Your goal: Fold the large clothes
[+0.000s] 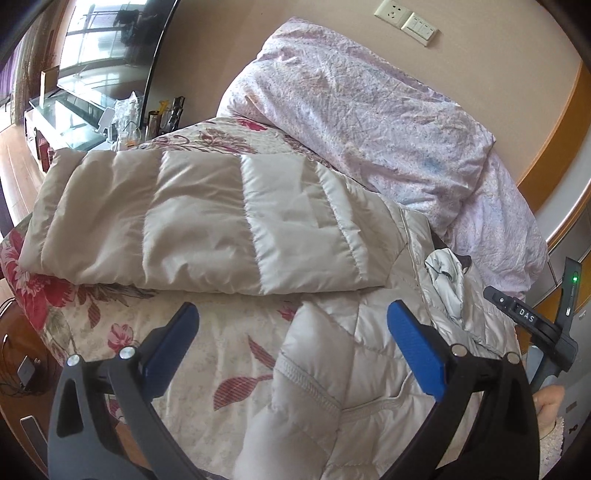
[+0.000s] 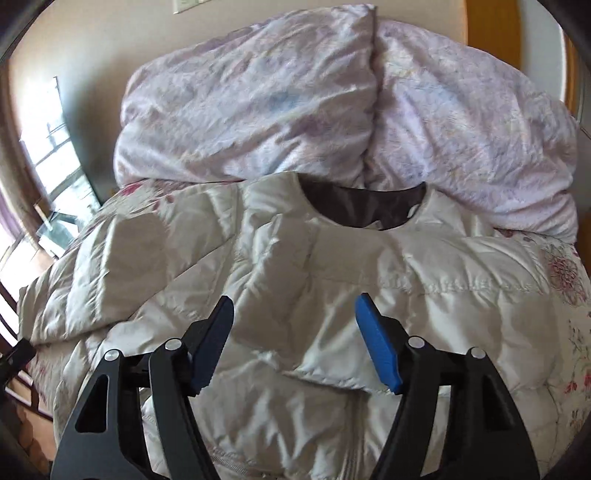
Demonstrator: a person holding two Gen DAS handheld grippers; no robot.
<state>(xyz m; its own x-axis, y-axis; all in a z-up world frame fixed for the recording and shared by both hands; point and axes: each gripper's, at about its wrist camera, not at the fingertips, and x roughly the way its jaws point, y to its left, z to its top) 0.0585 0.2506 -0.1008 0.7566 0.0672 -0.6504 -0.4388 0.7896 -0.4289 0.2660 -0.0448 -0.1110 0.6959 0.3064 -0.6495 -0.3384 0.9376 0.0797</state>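
Observation:
A cream quilted down jacket (image 2: 314,280) lies spread on a flowered bedspread (image 1: 207,354), its dark-lined collar (image 2: 365,206) toward the pillows. In the left wrist view one sleeve (image 1: 207,221) is folded across, and the jacket body (image 1: 354,369) lies under the right finger. My left gripper (image 1: 291,317) is open and empty, just above the bedspread and the jacket's edge. My right gripper (image 2: 295,306) is open and empty, hovering over the jacket's chest. The right gripper's body also shows at the right edge of the left wrist view (image 1: 535,317).
A rumpled pale lilac duvet (image 2: 295,103) is piled against the wall behind the jacket. A glass-topped side table (image 1: 74,118) with bottles stands left of the bed. A wall socket and switch (image 1: 406,18) sit above. Wooden floor and cables (image 1: 18,369) lie at the lower left.

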